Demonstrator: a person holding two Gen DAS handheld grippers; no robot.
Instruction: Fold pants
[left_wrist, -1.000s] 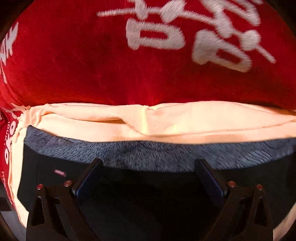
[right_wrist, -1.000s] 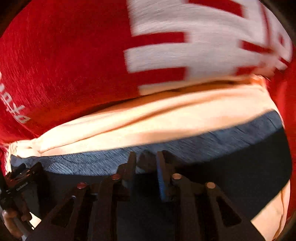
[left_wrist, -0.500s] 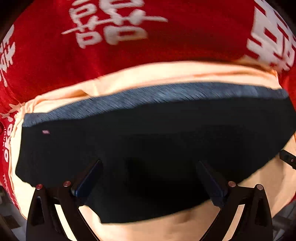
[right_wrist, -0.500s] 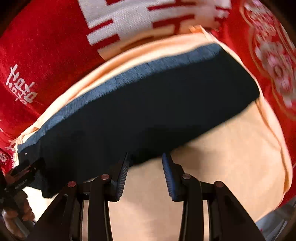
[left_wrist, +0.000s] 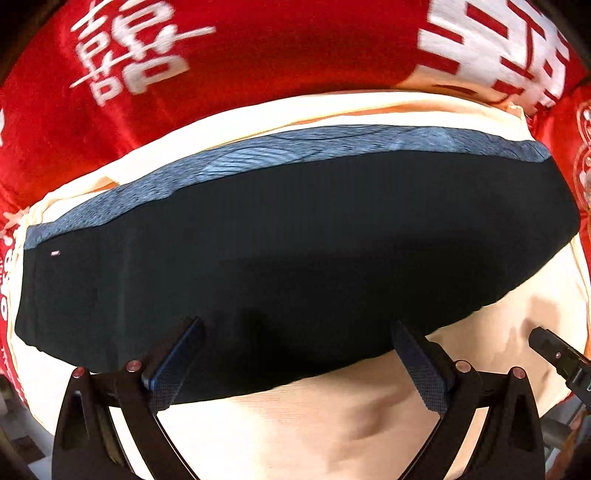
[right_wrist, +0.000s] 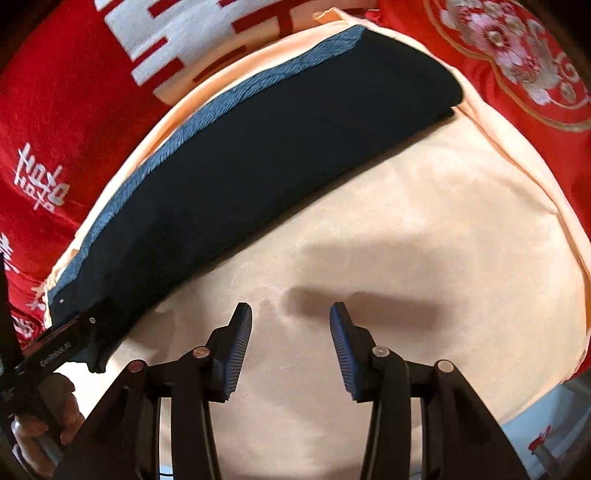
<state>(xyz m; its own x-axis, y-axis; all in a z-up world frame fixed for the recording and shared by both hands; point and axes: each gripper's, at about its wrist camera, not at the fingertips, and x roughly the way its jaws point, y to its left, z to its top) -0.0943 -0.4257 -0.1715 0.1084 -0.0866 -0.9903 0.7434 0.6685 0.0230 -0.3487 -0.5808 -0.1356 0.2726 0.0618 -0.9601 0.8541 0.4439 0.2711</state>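
Note:
The black pants (left_wrist: 295, 251) lie folded into a flat band with a grey-blue waistband (left_wrist: 295, 147) along the far edge, on a peach cloth (left_wrist: 332, 424). They also show in the right wrist view (right_wrist: 258, 147), running up to the right. My left gripper (left_wrist: 299, 354) is open and empty, its fingertips over the near edge of the pants. My right gripper (right_wrist: 291, 332) is open and empty above the bare peach cloth (right_wrist: 406, 258), apart from the pants. The left gripper's body (right_wrist: 70, 350) shows at the left of the right wrist view.
A red cloth with white characters (left_wrist: 258, 55) lies under the peach cloth, with floral embroidery (right_wrist: 517, 55) at the right. The right gripper's finger (left_wrist: 554, 350) enters the left wrist view at the right edge. A pale floor (right_wrist: 546, 424) shows beyond the cloth's near edge.
Both grippers pulled back toward me from the pants. The right gripper opened from shut and now stands over bare peach cloth. The pants lie released and flat.

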